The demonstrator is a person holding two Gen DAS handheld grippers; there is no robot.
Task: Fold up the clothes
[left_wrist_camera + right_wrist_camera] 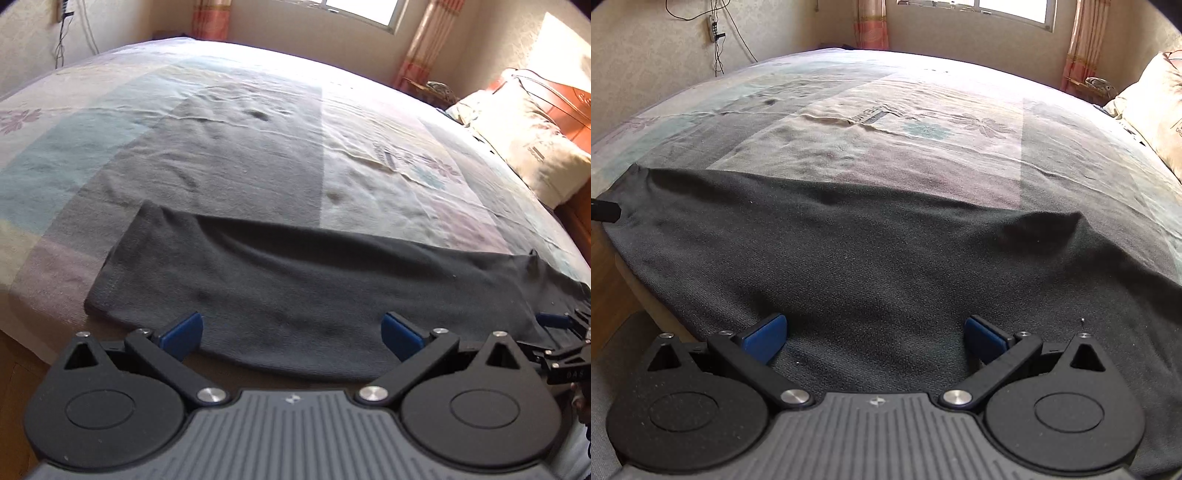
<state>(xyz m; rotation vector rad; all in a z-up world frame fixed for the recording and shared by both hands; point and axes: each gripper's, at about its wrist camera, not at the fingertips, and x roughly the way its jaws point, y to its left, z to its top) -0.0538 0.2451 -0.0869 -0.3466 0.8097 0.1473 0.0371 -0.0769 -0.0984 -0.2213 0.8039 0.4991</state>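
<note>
One dark grey knit garment [295, 291] lies on one bed under a pastel patchwork floral sheet [388, 173]. Two black hand-held grippers are in view, the left [291, 332] and the right [875, 332], each with two blue-padded fingers [184, 330], four in all. One cream printed pillow [528, 147] sits at the head. One bright window [358, 11] has two striped pink curtains [428, 40].

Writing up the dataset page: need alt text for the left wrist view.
An open left gripper hovers over a dark grey garment laid flat along the near edge of a bed with a pastel floral sheet. A pillow lies at right.
</note>
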